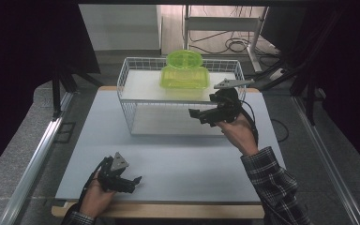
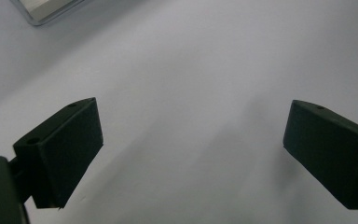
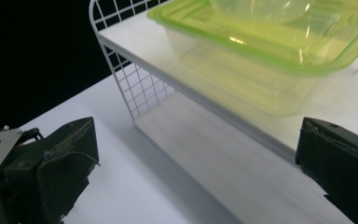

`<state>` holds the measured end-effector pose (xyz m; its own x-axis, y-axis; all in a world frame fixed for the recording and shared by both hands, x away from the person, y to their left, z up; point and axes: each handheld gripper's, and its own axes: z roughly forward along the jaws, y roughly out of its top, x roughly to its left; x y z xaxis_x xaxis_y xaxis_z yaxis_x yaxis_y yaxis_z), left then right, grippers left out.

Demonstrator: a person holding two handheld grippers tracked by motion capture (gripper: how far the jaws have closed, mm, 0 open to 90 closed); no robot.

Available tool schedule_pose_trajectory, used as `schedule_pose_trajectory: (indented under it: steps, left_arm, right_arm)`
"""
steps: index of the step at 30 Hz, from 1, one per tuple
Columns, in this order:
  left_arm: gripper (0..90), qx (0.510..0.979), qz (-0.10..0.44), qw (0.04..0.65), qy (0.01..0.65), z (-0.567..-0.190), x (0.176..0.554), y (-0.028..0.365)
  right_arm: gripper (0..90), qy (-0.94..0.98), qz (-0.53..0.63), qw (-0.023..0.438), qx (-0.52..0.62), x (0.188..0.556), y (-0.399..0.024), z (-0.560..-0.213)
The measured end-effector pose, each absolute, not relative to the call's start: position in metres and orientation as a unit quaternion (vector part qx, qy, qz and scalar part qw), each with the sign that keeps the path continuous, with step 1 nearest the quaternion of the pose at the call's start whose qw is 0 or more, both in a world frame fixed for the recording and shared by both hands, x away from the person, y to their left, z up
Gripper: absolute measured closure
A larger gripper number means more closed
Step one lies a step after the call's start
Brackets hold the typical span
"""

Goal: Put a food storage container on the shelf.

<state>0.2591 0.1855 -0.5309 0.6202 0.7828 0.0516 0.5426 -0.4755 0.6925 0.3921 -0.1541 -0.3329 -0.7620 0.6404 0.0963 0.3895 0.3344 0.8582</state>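
High view, right tongs (image 1: 200, 115) apart before wire rack (image 1: 136, 93), green container (image 1: 184, 77) cropped in right gripper view, left tongs (image 1: 132, 182) apart.

Your right gripper (image 1: 205, 116) is black, topped by a grey three-cornered plate with small holes, and a black cable trails from it. Your left gripper (image 1: 132, 182) matches it, plate and all. Each jaw is a blocky black pad. Your sleeves are dark plaid with pale lines.
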Motion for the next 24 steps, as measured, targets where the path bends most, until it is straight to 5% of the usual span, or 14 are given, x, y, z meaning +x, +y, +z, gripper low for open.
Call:
schedule_pose_trajectory:
  steps: [24]
  left_arm:
    - [4.4,0.841,0.186,0.323,0.391,-0.531,0.259,0.185]
  right_arm:
    - [0.0,0.812,0.470,0.128,0.323,0.374,-0.171,-0.368]
